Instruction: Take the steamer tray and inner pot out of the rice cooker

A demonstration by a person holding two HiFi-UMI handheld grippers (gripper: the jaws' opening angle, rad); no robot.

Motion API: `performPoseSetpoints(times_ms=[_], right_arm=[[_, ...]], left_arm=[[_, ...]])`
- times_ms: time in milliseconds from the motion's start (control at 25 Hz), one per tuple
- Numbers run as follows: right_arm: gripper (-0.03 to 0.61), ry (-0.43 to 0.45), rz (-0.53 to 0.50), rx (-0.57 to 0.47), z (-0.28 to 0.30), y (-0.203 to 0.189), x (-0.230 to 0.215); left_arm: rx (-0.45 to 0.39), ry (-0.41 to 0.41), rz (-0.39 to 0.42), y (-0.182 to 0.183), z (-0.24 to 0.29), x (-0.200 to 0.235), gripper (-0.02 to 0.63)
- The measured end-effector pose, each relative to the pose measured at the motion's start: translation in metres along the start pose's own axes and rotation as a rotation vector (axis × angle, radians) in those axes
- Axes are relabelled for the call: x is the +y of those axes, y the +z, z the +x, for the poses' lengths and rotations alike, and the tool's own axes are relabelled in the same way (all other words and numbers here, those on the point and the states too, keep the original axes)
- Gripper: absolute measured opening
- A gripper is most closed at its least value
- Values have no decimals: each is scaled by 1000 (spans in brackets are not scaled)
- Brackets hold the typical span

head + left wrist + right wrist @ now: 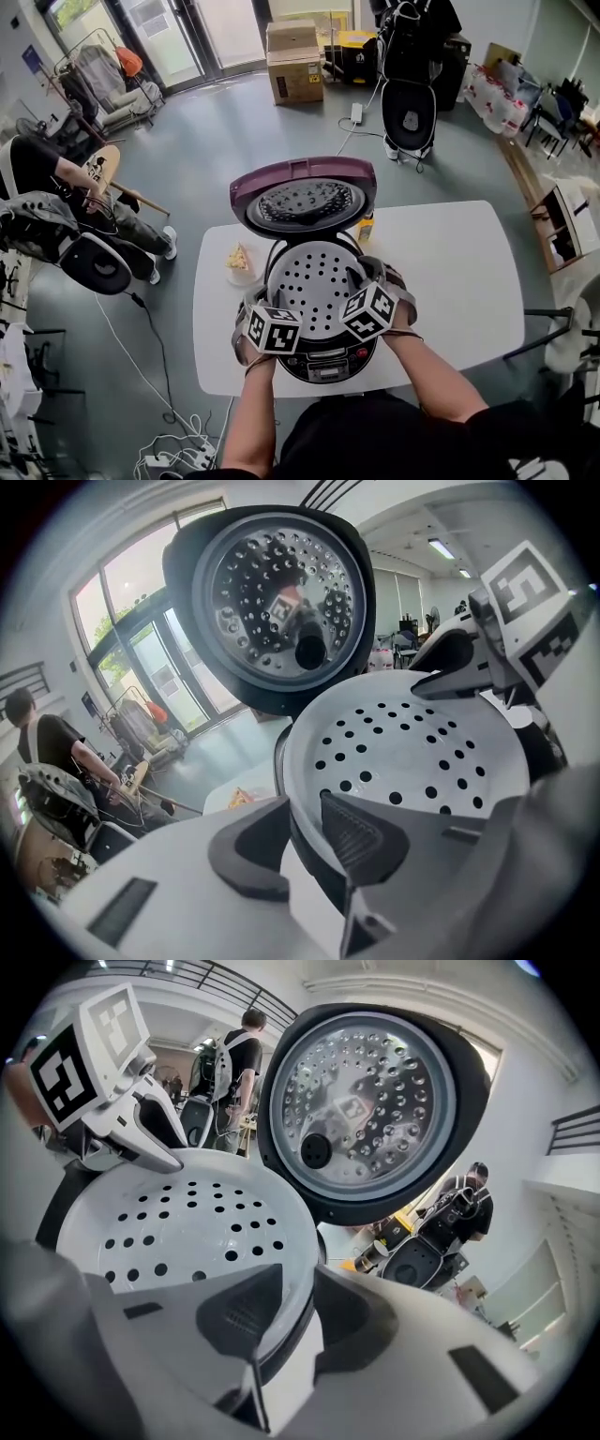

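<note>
Where the tray sits: the steamer tray (314, 279) lies in the mouth of the rice cooker (323, 364), at the near middle of the table (450, 272); the lid (302, 195) stands swung open on the far side.
Inner pot: hidden under the tray; a dark band below the white rim in both gripper views may be its edge, but I cannot tell.
Left gripper (305, 841): jaws nearly together, closed on the tray's near-left rim, one pad inside the wall and one outside.
Right gripper (298, 1312): jaws likewise narrow, pinching the near-right rim with the wall between the pads.
Weight: thin white perforated plastic by its look, so probably very light.
Stiffness: likely rigid enough to keep its shape, though a hard pinch on one side might flex the wall.
Surface: smooth and glossy, so it could slide between the pads; their ribbing should help.
Where to hold: the rim at two opposite sides, as now, and keep it level so that it does not jam in the cooker.
Pot afterwards: probably metal and heavier, best taken by its rim on both sides.
Writing: none legible; the cooker's near panel is too small to read, the cubes carry only black-and-white squares, and the yellow label on the far cardboard box (295, 64) cannot be read.
</note>
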State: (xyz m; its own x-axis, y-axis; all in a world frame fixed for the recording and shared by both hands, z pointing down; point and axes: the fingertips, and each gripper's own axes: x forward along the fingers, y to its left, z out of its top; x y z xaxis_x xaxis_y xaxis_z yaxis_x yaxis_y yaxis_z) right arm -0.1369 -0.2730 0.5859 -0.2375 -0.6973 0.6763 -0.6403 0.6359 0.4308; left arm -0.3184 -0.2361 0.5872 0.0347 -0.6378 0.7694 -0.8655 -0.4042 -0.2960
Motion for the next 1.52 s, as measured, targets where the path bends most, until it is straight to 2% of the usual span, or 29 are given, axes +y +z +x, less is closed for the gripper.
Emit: performPoseSetpoints(times_ms=[400, 640, 800, 1040, 1520], right_arm=[[103, -43, 37, -69, -27, 23, -17], [103, -113, 55, -119, -53, 41, -31], [103, -148, 85, -128, -71, 37, -43], [98, -190, 128, -139, -93, 16, -72], [95, -220, 139, -116, -124, -78, -175]], left_arm=[[-86, 35, 32, 29, -32, 16, 101], [-165, 49, 70, 50, -56, 27, 101], [-214, 33, 70, 69, -72, 22, 94], [-246, 47, 135, 98, -79, -6, 94], [-284, -25, 127, 186, -73, -120, 95]])
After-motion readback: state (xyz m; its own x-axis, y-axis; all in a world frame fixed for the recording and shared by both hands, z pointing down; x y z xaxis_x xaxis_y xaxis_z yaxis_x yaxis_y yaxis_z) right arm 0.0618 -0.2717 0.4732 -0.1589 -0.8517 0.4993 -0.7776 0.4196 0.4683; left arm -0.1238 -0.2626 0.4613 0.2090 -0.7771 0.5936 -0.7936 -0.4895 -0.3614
